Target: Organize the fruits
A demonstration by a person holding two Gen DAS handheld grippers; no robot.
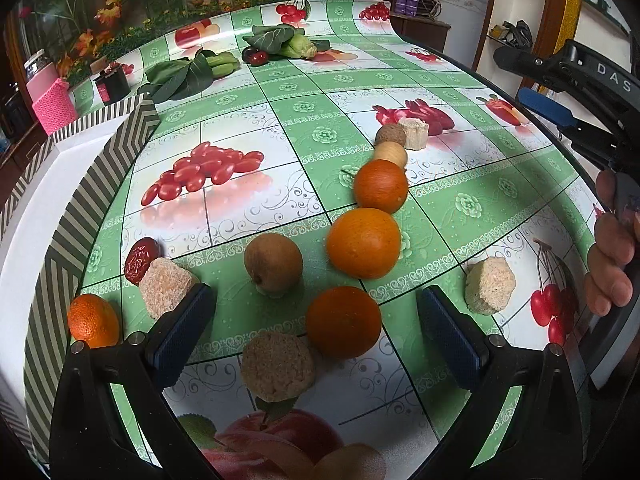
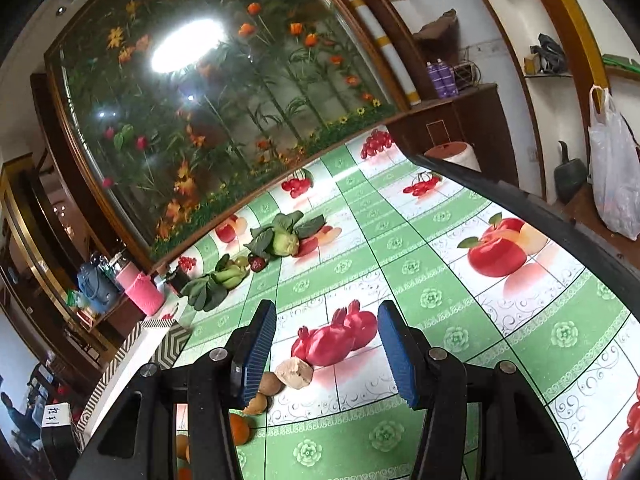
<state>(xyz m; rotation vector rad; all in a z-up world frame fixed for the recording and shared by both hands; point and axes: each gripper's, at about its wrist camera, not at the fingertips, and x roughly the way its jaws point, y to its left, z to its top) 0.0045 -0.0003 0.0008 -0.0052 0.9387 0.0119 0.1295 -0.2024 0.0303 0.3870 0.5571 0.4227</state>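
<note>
Glossy oilcloth in green and white checks, printed with fruit, covered the tabletop (image 1: pixel 304 92) and filled most of both views. At the left edge of the left wrist view stood a white box with a zigzag-striped rim (image 1: pixel 100 160), likely where the fruit belonged.

Low in the centre of that view, the left claw (image 1: pixel 316 340) hung spread wide, empty, framing a smooth round orange (image 1: pixel 343 322) and a pale, crumbly-looking round block (image 1: pixel 278 366) touching it. Two more oranges (image 1: pixel 364 242) ran up toward the centre, with a small brown russet fruit (image 1: pixel 273 262) to their left.

The oranges looked firm, fairly heavy and apt to roll; a grip across the widest part should suit. The block seemed light and fragile.

In the right wrist view, the right claw (image 2: pixel 326 354) was also spread, pinching nothing.
</note>
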